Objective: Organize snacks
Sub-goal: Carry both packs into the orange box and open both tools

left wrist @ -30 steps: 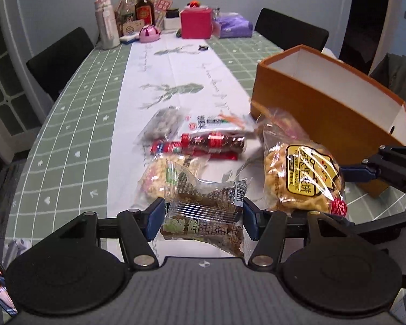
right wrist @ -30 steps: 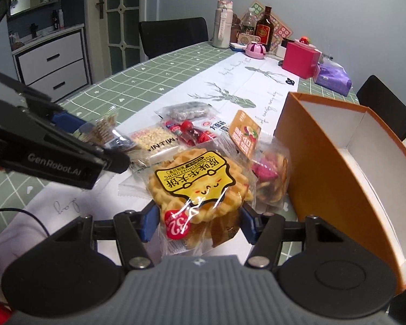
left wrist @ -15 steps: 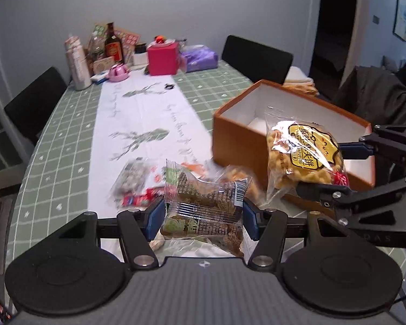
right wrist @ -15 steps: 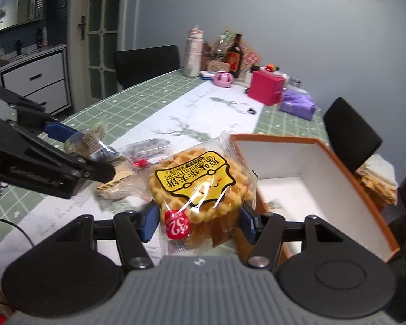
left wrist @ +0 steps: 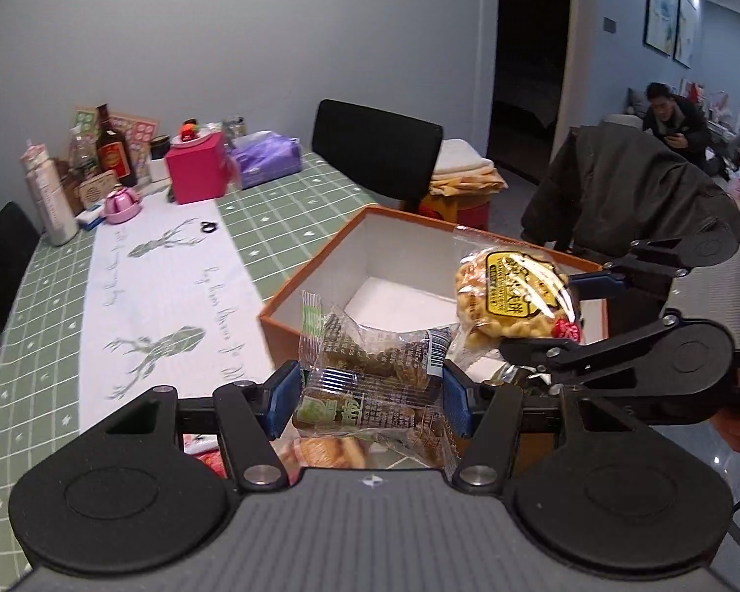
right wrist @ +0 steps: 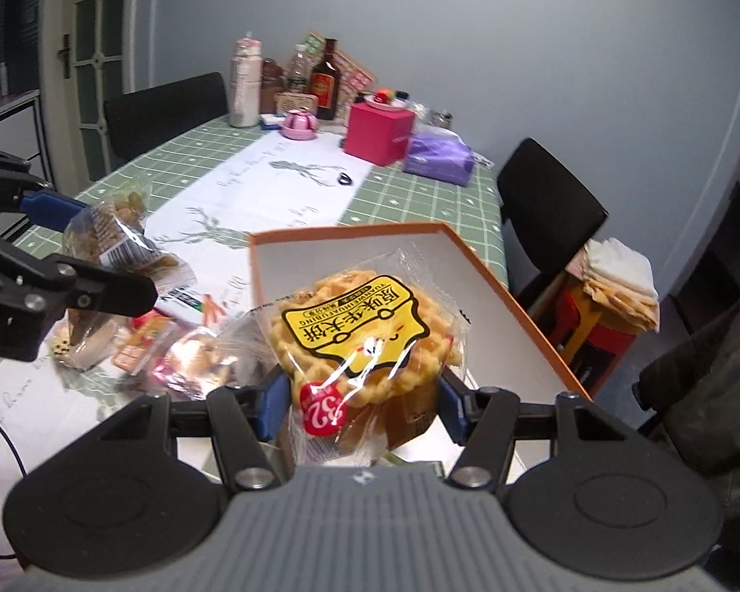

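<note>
Green checked table (left wrist: 49, 266) with a white runner, bottles at its far end. Your left tongs (left wrist: 367, 392) pinch a clear biscuit pack (left wrist: 370, 375), held off the table before the orange box (left wrist: 291, 296). Loose snacks (right wrist: 187, 345) lie beside that box. Your right tongs (right wrist: 360, 402) pinch a waffle pack (right wrist: 360, 330) over the box's near rim.

Left tool (left wrist: 370, 394), right tool (right wrist: 360, 407): both clamped, raised.
</note>
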